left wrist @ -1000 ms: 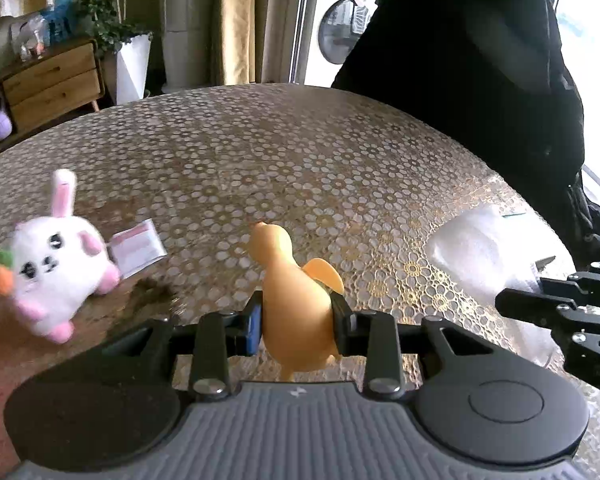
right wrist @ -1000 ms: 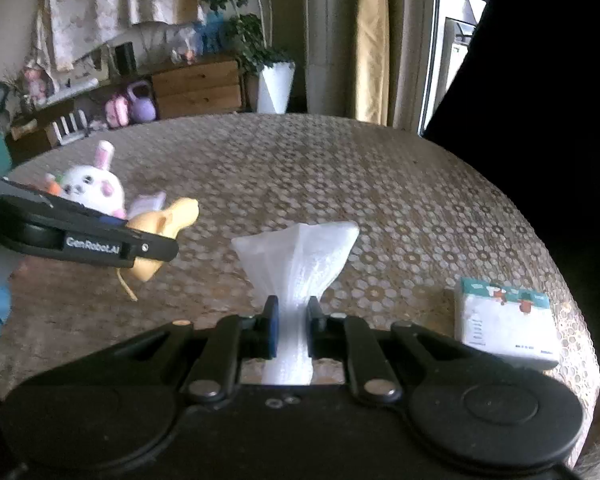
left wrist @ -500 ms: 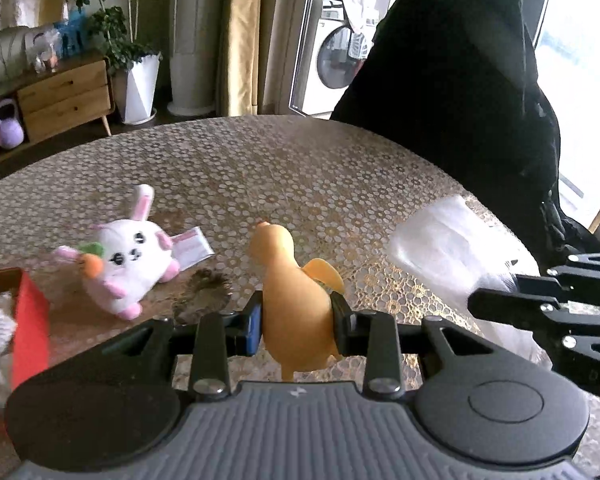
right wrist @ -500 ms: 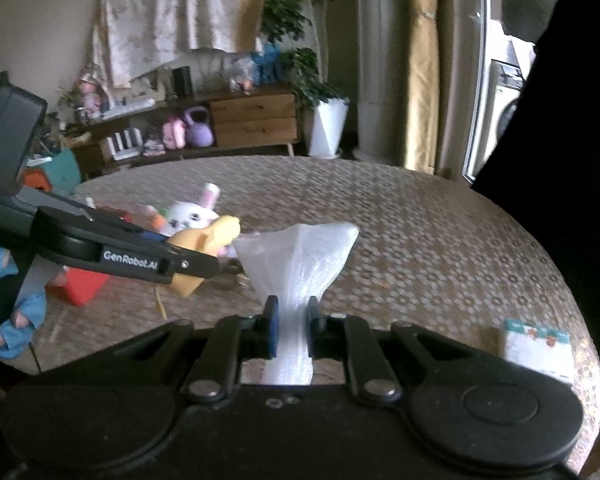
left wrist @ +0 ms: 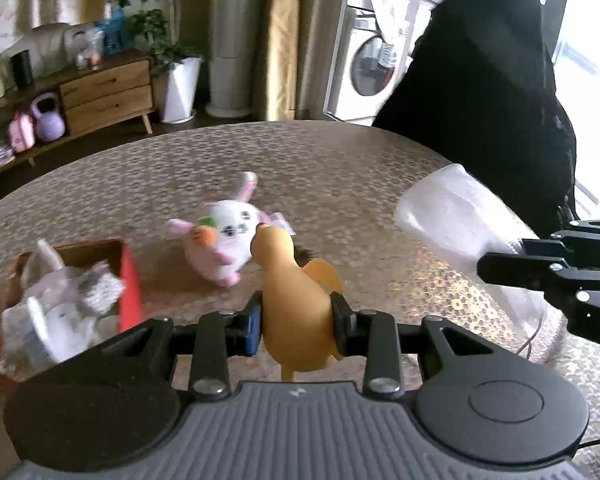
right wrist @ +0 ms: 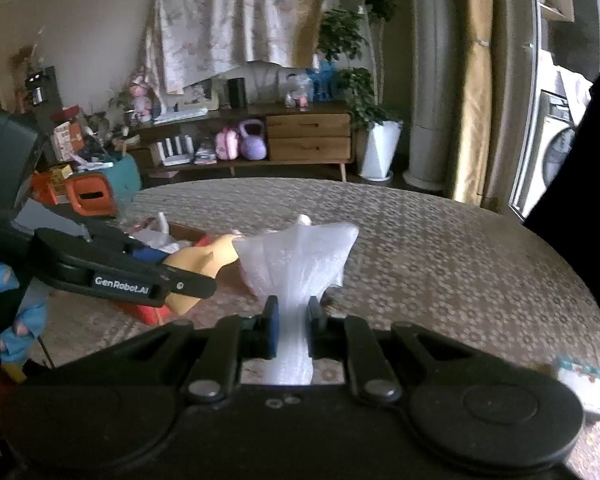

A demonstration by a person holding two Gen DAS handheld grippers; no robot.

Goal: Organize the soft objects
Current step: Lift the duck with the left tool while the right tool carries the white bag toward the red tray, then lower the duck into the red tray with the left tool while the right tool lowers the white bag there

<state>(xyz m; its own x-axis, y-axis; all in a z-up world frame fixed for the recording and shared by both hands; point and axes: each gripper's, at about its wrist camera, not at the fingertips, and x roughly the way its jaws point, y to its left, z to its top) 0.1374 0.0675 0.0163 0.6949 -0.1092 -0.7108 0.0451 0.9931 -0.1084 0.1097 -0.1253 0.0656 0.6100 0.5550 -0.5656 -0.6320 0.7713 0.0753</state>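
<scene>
Only the left view shows the bunny (left wrist: pixel 228 240); jaws clamp duck (left wrist: pixel 296 300) and tissue (right wrist: pixel 296 276).

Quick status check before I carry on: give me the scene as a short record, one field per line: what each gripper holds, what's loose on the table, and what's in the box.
left gripper: shut on the yellow duck toy
right gripper: shut on the white crinkled bag
loose on table: white bunny plush, lying beyond the duck
red box: on the table left of the left gripper, already holding grey and white soft items
also on table: small printed packet near the right edge
both held items: not yet in the box
</scene>
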